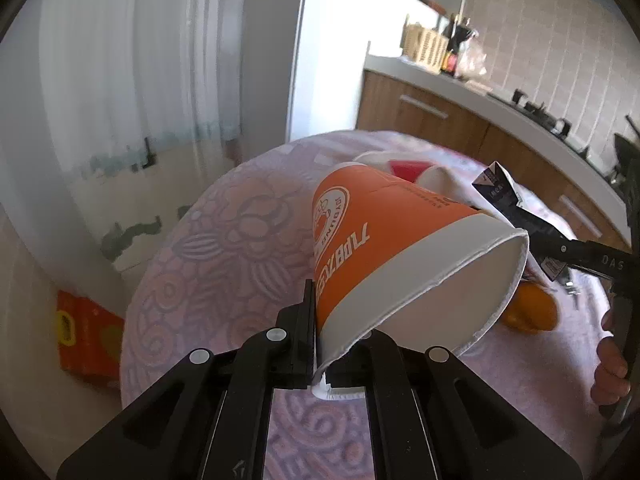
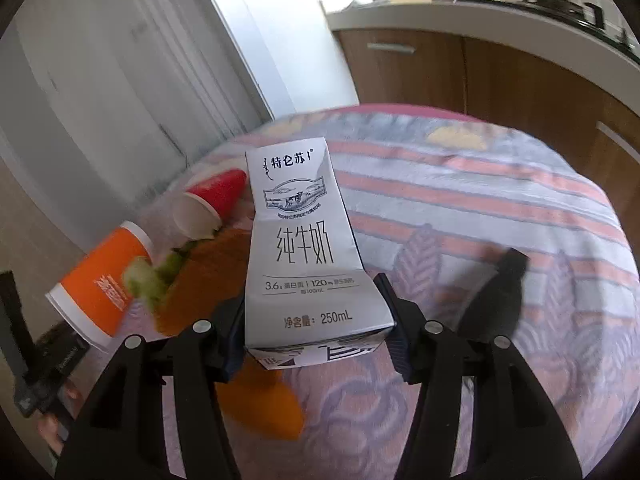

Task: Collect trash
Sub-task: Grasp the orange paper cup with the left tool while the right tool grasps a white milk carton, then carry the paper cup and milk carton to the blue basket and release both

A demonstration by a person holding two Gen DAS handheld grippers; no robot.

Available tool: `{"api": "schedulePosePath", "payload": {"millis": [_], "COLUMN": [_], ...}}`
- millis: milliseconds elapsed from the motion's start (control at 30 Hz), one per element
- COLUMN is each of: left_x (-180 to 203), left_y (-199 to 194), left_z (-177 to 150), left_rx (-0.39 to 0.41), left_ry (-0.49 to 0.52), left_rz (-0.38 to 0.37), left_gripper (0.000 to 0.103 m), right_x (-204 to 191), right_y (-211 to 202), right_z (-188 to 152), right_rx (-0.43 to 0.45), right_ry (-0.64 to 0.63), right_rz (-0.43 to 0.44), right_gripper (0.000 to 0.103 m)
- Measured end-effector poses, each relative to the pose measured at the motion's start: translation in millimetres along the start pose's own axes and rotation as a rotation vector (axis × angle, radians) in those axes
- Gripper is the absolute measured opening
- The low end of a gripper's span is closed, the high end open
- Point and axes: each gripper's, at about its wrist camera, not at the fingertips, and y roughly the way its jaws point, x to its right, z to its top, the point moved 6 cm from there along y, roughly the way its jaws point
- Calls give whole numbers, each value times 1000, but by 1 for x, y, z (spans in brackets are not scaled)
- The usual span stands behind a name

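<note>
My left gripper [image 1: 334,344] is shut on the rim of an orange and white paper cup [image 1: 400,256], held tilted above the round table [image 1: 224,248]. The cup also shows in the right wrist view [image 2: 100,280] at the left. My right gripper [image 2: 316,320] is shut on a grey 250 mL milk carton [image 2: 304,248], held upright above the table [image 2: 480,208]. The carton and right gripper show in the left wrist view [image 1: 504,196] beyond the cup. A red and white paper cup [image 2: 212,204] lies on its side on the table.
An orange plush toy with green parts [image 2: 208,264] lies on the patterned tablecloth under the carton. A kitchen counter [image 1: 460,92] with wooden cabinets runs behind the table. An orange box [image 1: 86,336] sits on the floor at the left.
</note>
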Motion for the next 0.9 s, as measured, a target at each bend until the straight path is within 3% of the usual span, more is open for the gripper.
{"api": "schedulePosePath", "payload": {"millis": [267,467,900], "left_x": [37,94,282], "left_y": [-41,-70,-75], "left_z": [6,11,-46], "left_rx": [82,122,12], "left_ry": [27,108,384], "left_rz": [-107,-203,-468], "left_gripper": [1,1,1], "right_x": [5,33,166], "right_y": [-83,-151,-273], "right_z": [-9,-28,-125], "right_rx": [143,244,326], "right_ry": [3,36,303], "right_rz": [-30,-137,-448], "right_gripper": [53,53,52]}}
